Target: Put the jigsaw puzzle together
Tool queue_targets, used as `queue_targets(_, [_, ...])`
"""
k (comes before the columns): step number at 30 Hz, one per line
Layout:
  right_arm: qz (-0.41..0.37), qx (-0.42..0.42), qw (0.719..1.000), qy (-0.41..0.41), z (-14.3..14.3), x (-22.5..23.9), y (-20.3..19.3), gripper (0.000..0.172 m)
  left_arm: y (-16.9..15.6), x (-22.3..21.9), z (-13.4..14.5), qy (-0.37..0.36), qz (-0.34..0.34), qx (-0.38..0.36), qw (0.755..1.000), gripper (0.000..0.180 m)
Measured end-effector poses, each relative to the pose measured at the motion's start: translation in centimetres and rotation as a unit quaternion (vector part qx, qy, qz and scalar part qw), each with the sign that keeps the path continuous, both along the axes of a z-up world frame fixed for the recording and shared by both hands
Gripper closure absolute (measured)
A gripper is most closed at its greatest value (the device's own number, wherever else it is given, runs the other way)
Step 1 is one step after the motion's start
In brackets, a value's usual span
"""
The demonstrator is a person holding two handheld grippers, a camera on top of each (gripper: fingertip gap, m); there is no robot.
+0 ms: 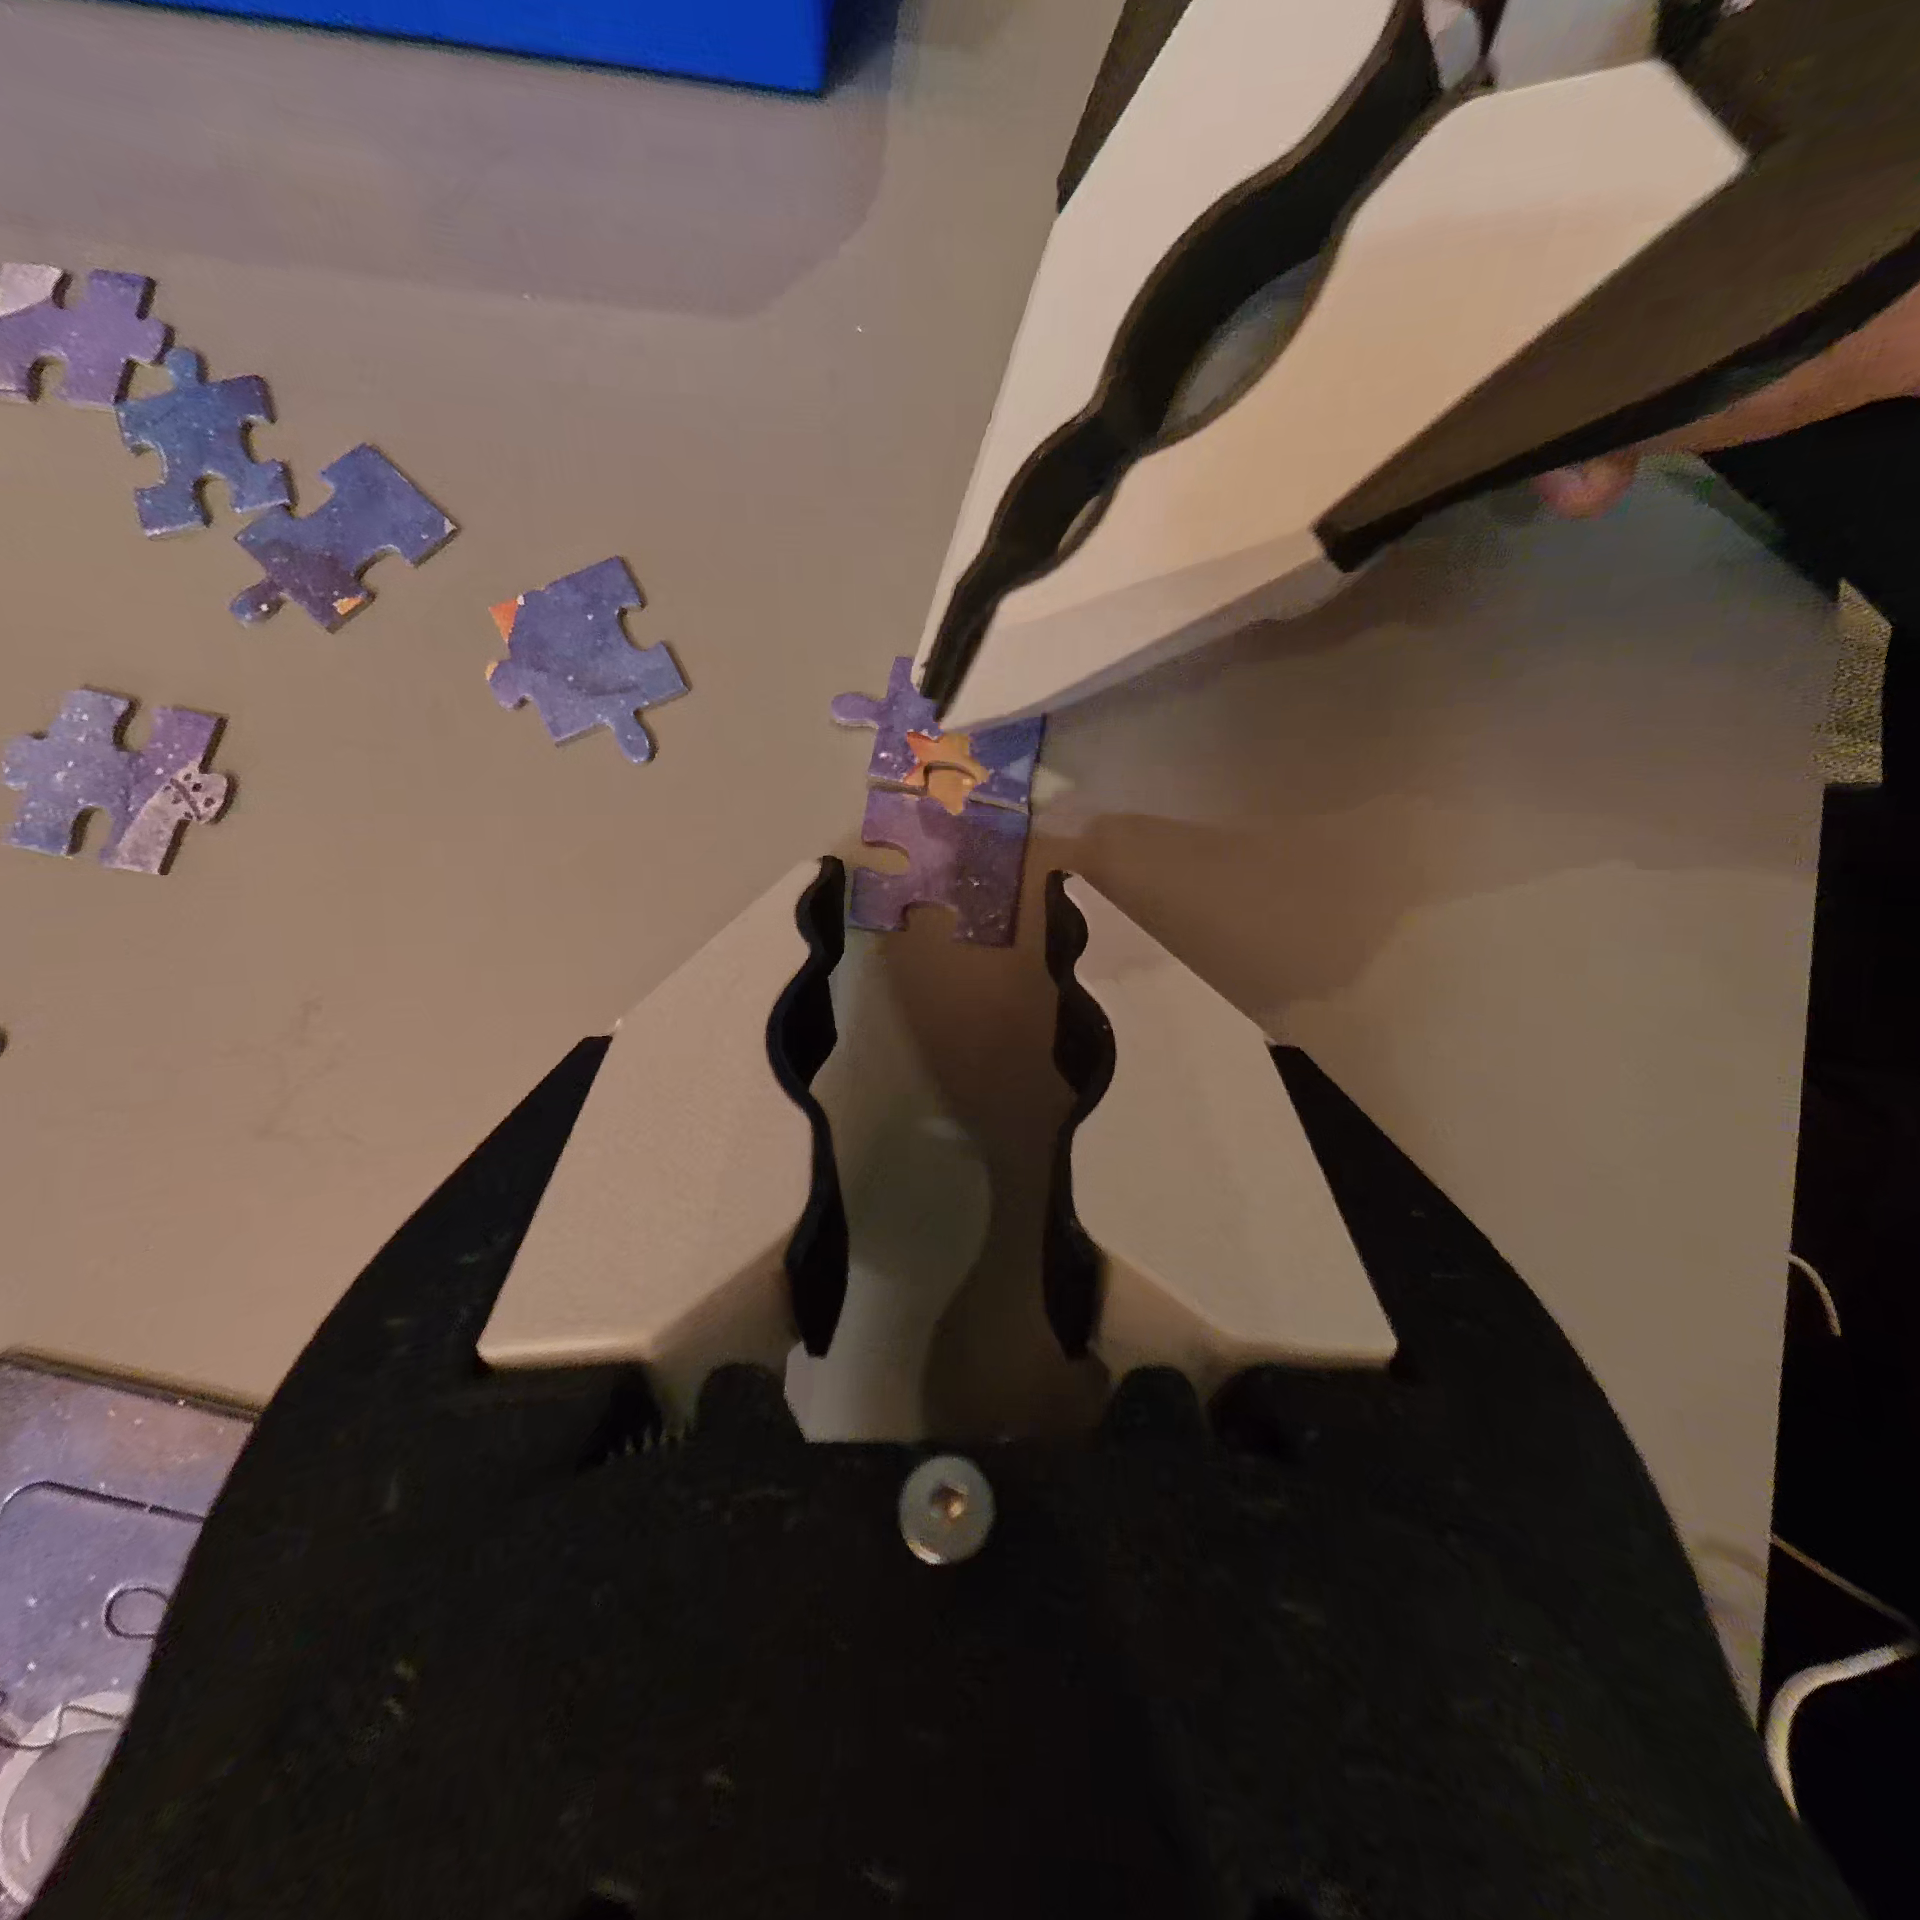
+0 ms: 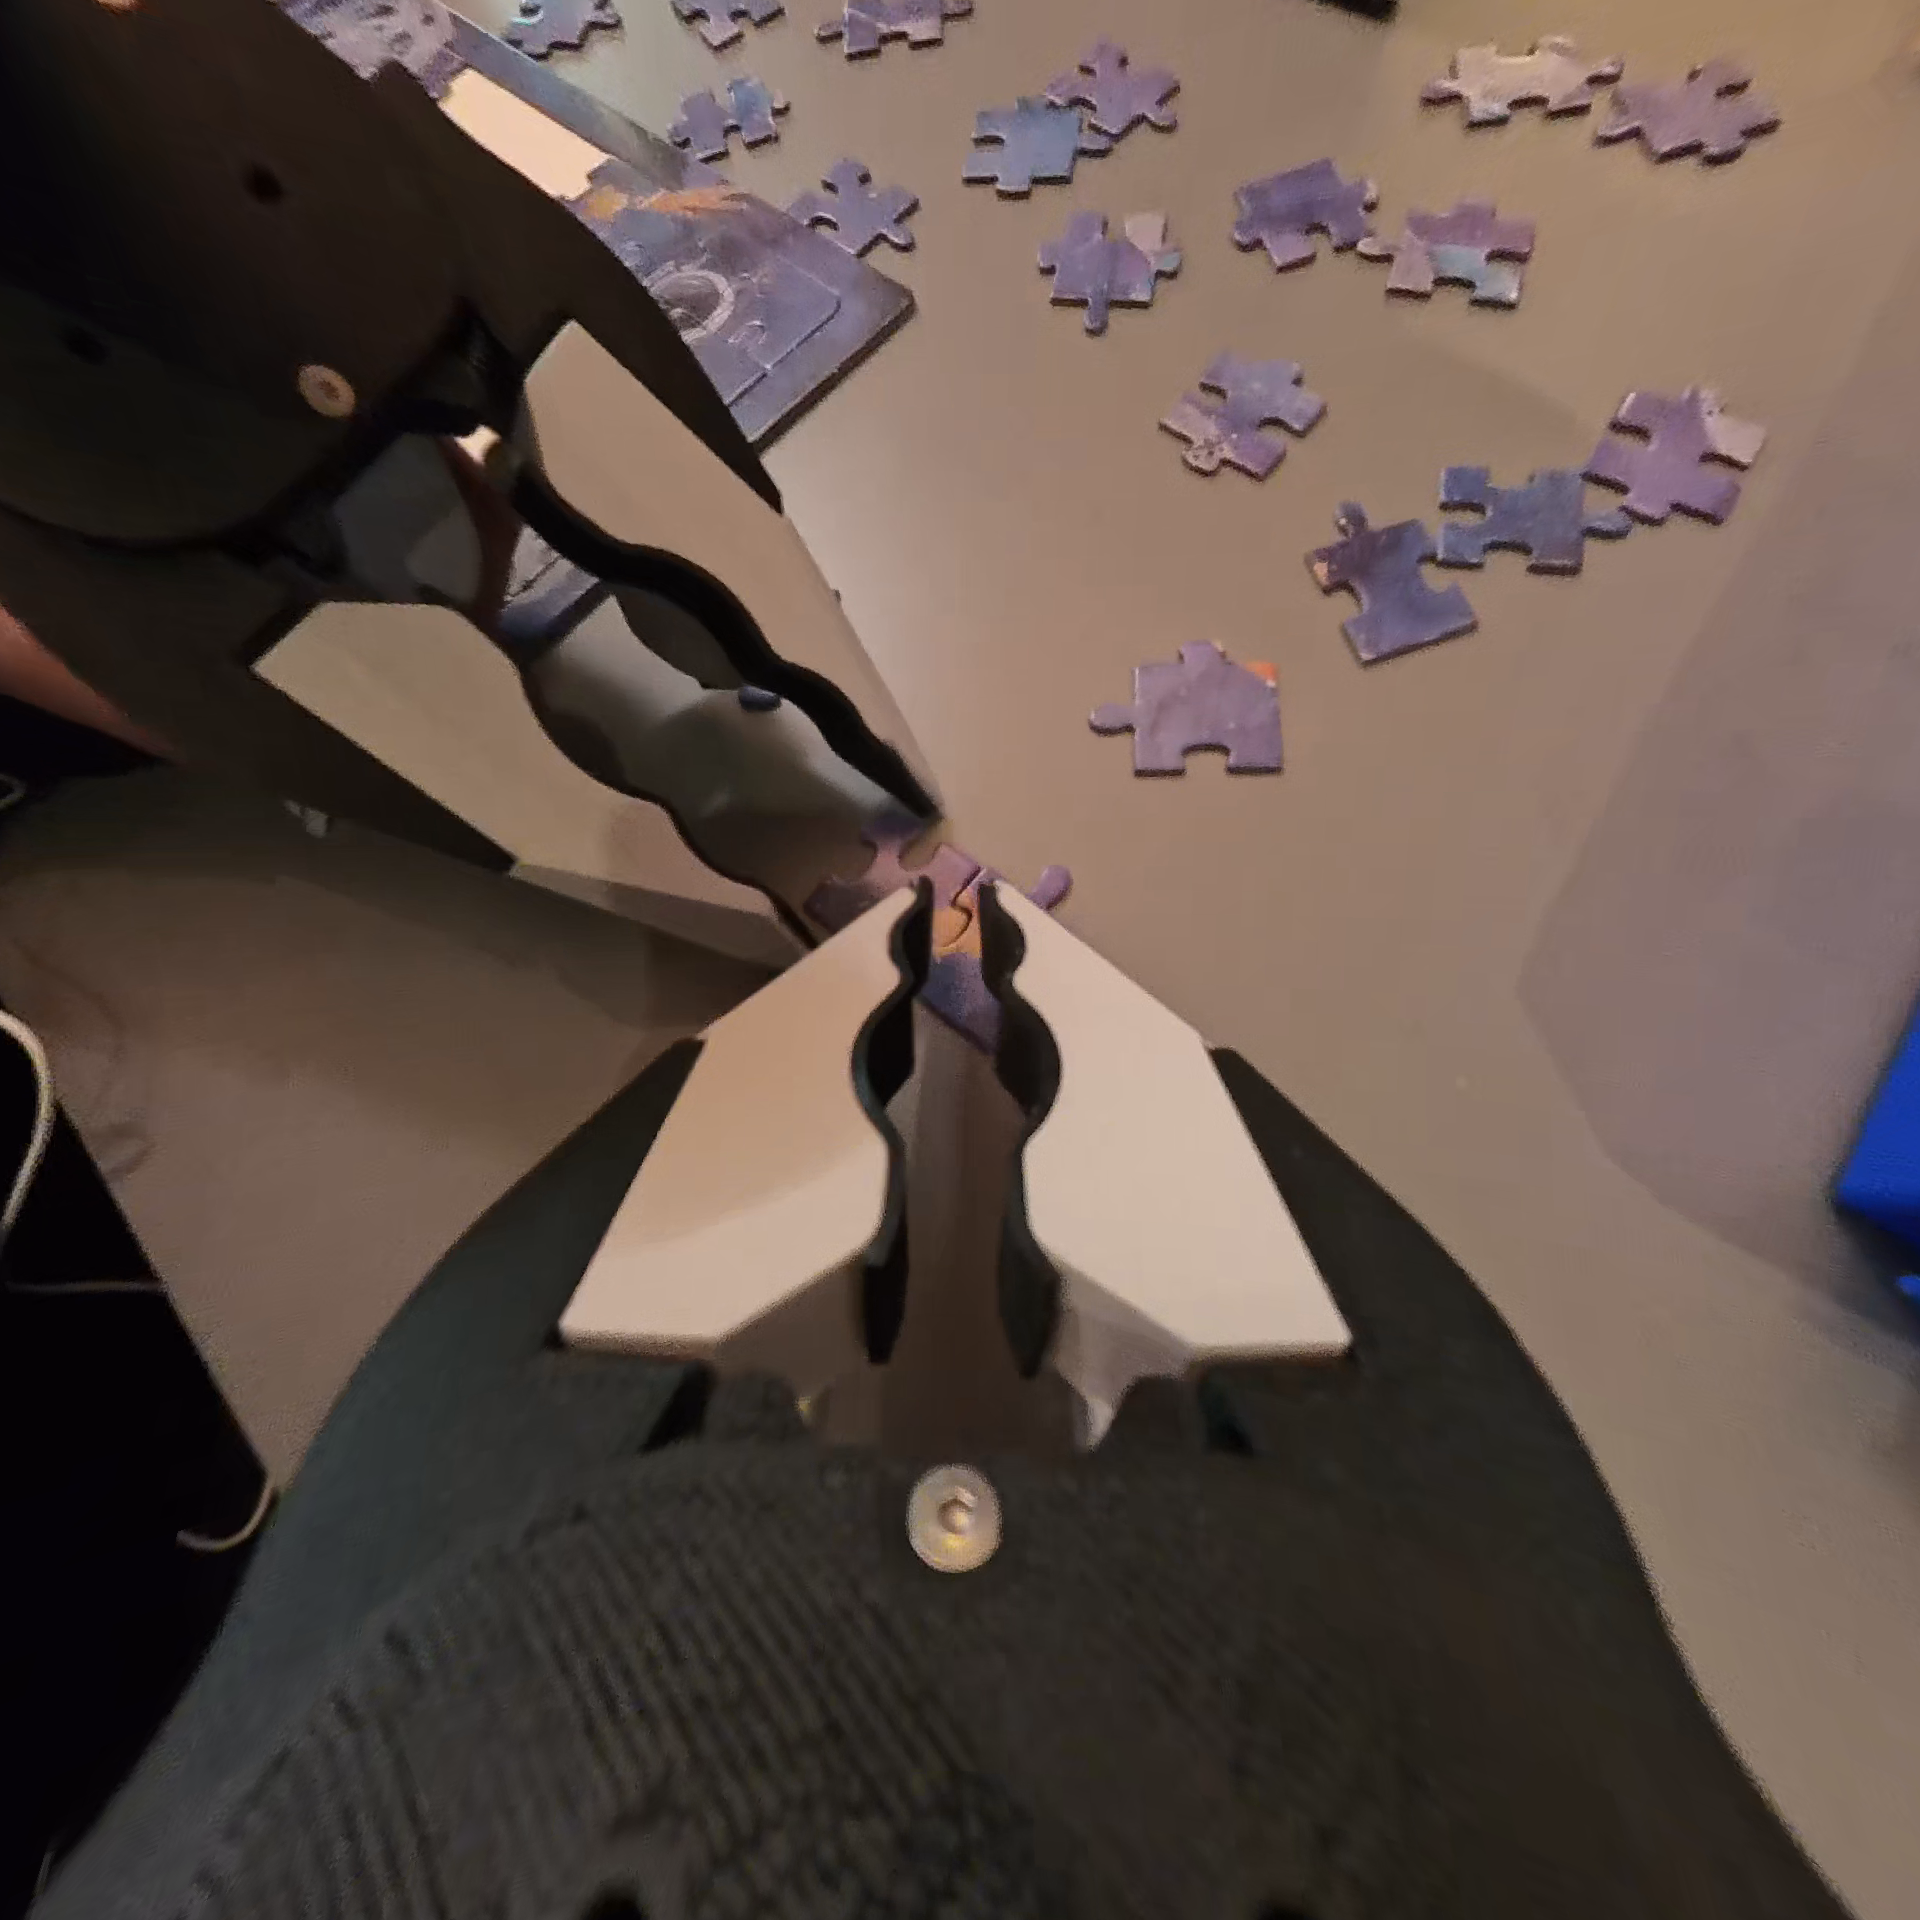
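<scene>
Two joined purple puzzle pieces lie flat on the tan table (image 1: 520, 1039). The near piece (image 1: 961, 883) sits just ahead of my left gripper (image 1: 940, 873), whose jaws are open. The left fingertip (image 1: 826, 873) is at the piece's edge, and the right one stands slightly clear of it. The far piece (image 1: 997, 758) carries an orange star. My right gripper (image 1: 935, 707) comes down from the upper right with its tips on that piece. In the right wrist view my right gripper (image 2: 951, 899) shows only a narrow slit between its tips, over the star piece (image 2: 961, 997). The left gripper (image 2: 868, 878) faces it.
Several loose purple pieces lie to the left (image 1: 587, 655), (image 1: 343, 535), (image 1: 114, 779) and across the table (image 2: 1205, 717). A partly filled puzzle board (image 2: 790, 301) lies near the left gripper. A blue box (image 1: 520, 31) is at the back. The table edge (image 1: 1808, 1039) runs on the right. My left and right fingertips are right by each other.
</scene>
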State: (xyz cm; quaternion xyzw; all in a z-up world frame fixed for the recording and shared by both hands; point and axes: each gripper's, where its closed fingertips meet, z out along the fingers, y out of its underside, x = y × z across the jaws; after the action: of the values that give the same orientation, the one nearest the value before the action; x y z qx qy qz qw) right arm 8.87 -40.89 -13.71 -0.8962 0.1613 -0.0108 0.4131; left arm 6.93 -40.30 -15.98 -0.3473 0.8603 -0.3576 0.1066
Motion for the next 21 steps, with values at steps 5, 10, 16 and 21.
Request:
queue_targets(5, [-0.013,-0.025,0.999,0.017,-1.9,0.6,-0.4,0.172,-0.2,0.0,0.0,0.002,-0.012,-0.003,1.0,0.145])
queue_targets(10, [-0.002,-0.011,1.0,0.022,-1.9,0.2,0.1,0.172,-0.3,0.1,0.0,0.008,-0.029,-0.003,1.0,0.149])
queue_targets(16, [-0.006,-0.002,1.0,0.014,-1.6,0.7,-0.2,0.172,-0.3,0.3,0.0,0.012,-0.038,-0.007,0.999,0.154])
queue_targets(21, [-0.02,0.03,0.999,0.028,-0.9,1.3,-0.7,0.172,-0.2,0.4,0.1,0.012,-0.039,-0.012,0.999,0.156])
